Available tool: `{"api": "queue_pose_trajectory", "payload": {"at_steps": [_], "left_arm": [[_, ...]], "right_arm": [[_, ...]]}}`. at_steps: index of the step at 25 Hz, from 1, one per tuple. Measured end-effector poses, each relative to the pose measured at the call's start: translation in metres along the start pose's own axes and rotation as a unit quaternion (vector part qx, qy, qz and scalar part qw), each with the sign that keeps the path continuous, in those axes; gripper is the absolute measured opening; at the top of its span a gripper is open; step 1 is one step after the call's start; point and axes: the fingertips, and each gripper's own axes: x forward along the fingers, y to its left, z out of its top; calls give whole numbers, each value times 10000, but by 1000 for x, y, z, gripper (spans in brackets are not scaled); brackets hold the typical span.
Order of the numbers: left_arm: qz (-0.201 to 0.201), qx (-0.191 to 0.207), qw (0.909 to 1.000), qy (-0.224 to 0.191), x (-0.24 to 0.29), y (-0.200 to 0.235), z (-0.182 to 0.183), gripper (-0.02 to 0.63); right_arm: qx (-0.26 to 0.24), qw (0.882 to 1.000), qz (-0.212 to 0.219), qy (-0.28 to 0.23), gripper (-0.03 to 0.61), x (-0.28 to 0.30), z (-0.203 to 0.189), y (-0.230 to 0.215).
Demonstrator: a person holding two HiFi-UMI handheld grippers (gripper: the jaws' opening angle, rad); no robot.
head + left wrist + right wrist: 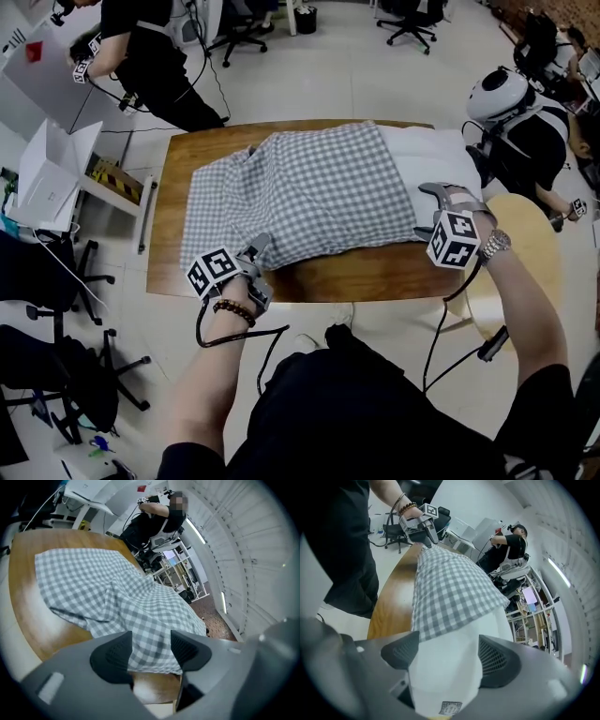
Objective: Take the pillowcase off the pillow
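Note:
A pillow lies across the wooden table (pixel 356 277). A grey-and-white checked pillowcase (pixel 309 192) covers most of it, and the bare white pillow (pixel 427 155) sticks out at the right end. My left gripper (pixel 261 246) is at the pillowcase's near left corner. Its jaws stand apart, with the checked hem (pixel 150 648) hanging between the pads and not pinched. My right gripper (pixel 429 211) is at the pillow's near right corner. The white pillow corner (pixel 445 677) with a small label fills the gap between its spread jaws, just past the pillowcase's open edge (pixel 450 620).
One person (pixel 150 56) stands behind the table's far left and another, in a white helmet (pixel 499 94), is at the right. A round wooden stool (pixel 530 234) is by my right arm. A white box (pixel 52 178) sits left and office chairs (pixel 56 375) stand around.

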Motion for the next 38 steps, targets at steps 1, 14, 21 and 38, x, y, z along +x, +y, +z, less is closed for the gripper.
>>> {"api": "queue_pose_trajectory", "payload": {"at_steps": [1, 14, 21, 38], "left_arm": [[20, -133, 9999, -9, 0, 4, -4, 259], [295, -1301, 9909, -204, 6, 45, -36, 279], [344, -1680, 9843, -410, 14, 65, -33, 296], [-69, -1050, 9938, -344, 38, 50, -19, 63]], "right_arm": [[-14, 10000, 0, 36, 399, 1, -2, 1], [-50, 9997, 164, 152, 428, 19, -7, 9], [-42, 9998, 139, 158, 430, 27, -3, 6], [218, 9997, 62, -48, 215, 39, -15, 2]]}}
